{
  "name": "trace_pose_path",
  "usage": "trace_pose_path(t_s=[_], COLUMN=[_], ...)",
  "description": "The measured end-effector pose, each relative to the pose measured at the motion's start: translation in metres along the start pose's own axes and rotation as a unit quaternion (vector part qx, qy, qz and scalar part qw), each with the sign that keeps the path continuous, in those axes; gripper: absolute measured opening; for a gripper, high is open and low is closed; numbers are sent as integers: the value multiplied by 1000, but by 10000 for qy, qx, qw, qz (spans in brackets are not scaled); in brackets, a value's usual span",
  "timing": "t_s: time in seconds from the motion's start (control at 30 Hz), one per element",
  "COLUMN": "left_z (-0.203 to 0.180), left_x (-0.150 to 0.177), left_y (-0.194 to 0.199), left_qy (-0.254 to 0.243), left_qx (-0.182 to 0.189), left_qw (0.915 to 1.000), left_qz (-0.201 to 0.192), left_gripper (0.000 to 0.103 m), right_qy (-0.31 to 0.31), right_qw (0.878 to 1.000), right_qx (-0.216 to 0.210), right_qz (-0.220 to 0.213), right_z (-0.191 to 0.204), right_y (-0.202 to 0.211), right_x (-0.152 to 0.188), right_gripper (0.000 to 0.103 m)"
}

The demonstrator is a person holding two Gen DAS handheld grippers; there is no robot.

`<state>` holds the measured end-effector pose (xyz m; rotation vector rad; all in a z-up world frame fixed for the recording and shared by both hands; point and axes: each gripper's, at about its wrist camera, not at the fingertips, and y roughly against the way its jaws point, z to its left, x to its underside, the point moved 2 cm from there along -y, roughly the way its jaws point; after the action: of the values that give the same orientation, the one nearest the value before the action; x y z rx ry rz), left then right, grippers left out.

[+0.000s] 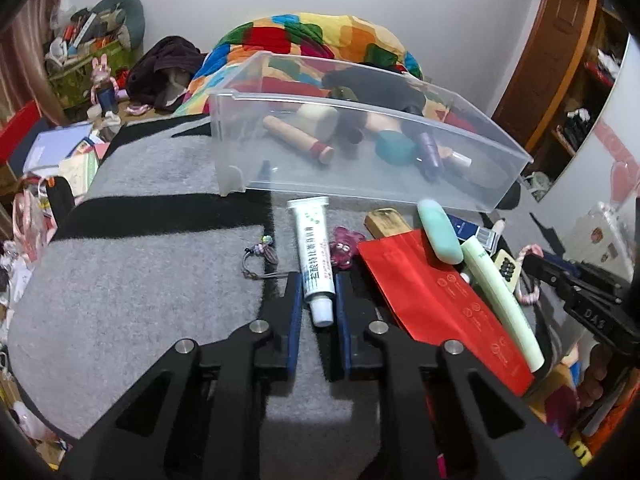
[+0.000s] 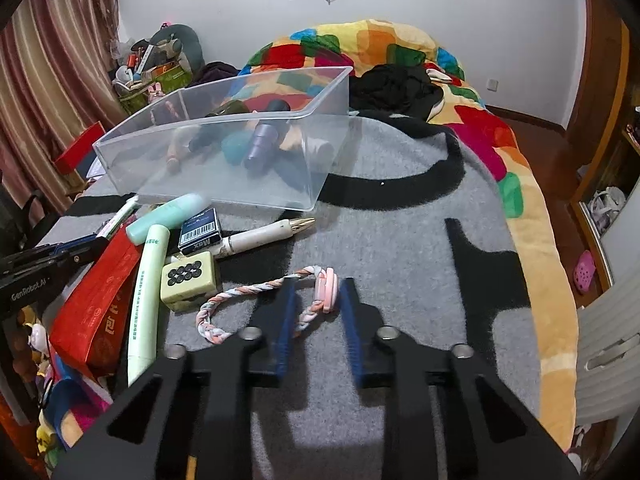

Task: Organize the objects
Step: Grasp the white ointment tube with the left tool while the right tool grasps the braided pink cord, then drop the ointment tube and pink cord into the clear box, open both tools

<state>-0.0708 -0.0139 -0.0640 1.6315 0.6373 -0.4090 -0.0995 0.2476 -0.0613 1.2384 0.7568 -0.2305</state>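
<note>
Both tongs are clenched: our left gripper [image 1: 318,300] pinches the soft white ointment tube [image 1: 314,258] near its cap; our right gripper [image 2: 318,304] grasps the limp pink braided cord [image 2: 256,292] mid-loop.

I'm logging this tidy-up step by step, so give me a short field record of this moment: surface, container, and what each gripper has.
surface: grey and black blanket
container: clear plastic bin, already holding several items
left gripper: shut on the white ointment tube, near its capped end
right gripper: shut on the pink braided band
loose pile beside the bin: red packet, pale green tube, mint case
</note>
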Motion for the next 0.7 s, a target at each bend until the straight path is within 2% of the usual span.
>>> trace_pose_path(t_s=[0.23,0.7], left_z=[12,6], left_x=[4,-31], left_y=[17,75], left_qy=[273,60], left_qx=[127,342], left_qw=[9995,9951], left_qz=[-119,-925], left_gripper=[14,14], right_qy=[-55,-114], right_qw=[9998,9953], right_qx=[15,-357], right_qz=[-205,-893], right_z=[-1,11], right_y=[12,60], right_x=[-3,-50], right_gripper=[10,10])
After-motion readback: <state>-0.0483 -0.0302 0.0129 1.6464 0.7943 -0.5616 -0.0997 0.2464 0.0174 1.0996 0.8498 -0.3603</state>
